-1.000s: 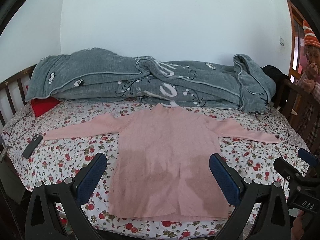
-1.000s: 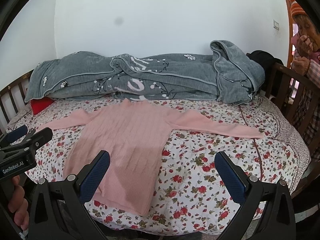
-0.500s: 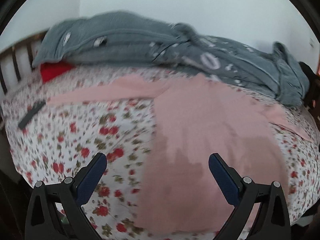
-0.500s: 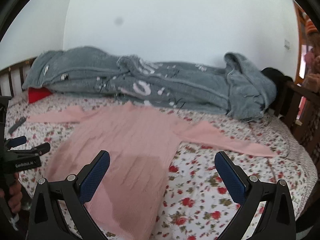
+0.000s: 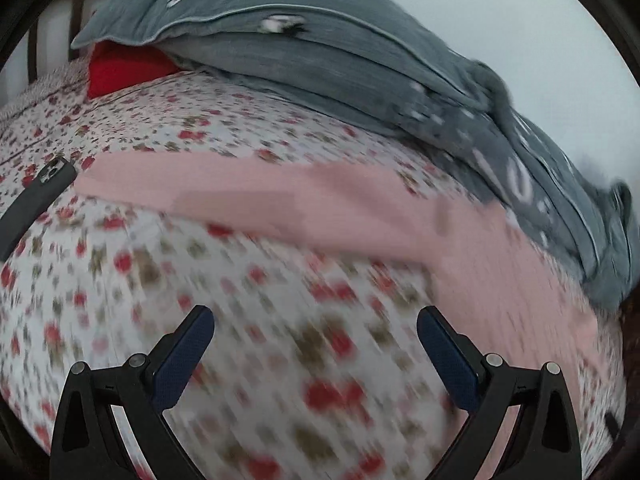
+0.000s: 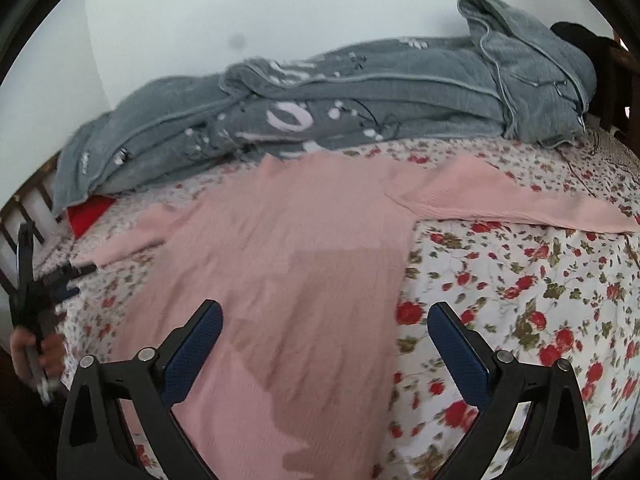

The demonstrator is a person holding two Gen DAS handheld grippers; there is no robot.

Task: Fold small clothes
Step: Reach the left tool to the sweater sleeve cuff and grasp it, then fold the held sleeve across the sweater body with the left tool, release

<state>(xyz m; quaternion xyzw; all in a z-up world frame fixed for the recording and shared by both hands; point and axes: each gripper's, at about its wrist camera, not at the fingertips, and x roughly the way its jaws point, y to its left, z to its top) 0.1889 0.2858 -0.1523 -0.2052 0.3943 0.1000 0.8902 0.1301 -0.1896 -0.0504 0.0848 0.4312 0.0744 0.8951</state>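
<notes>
A pink knit sweater (image 6: 304,248) lies flat on the floral bedsheet (image 6: 520,300), both sleeves spread out. Its left sleeve (image 5: 240,200) crosses the blurred left wrist view. My left gripper (image 5: 316,344) is open and empty, low over the sheet in front of that sleeve; it also shows at the far left of the right wrist view (image 6: 68,276). My right gripper (image 6: 324,336) is open and empty above the sweater's lower body, with the right sleeve (image 6: 520,204) stretched off to the right.
A rumpled grey blanket (image 6: 340,92) is piled along the wall behind the sweater. A red pillow (image 5: 128,68) sits under its left end. A dark phone (image 5: 36,200) lies on the sheet at the left. Wooden bed rails (image 6: 24,216) border the left side.
Both grippers have moved forward and down toward the bed. The left one swung left, from over the sweater body to in front of the left sleeve. Both stayed open.
</notes>
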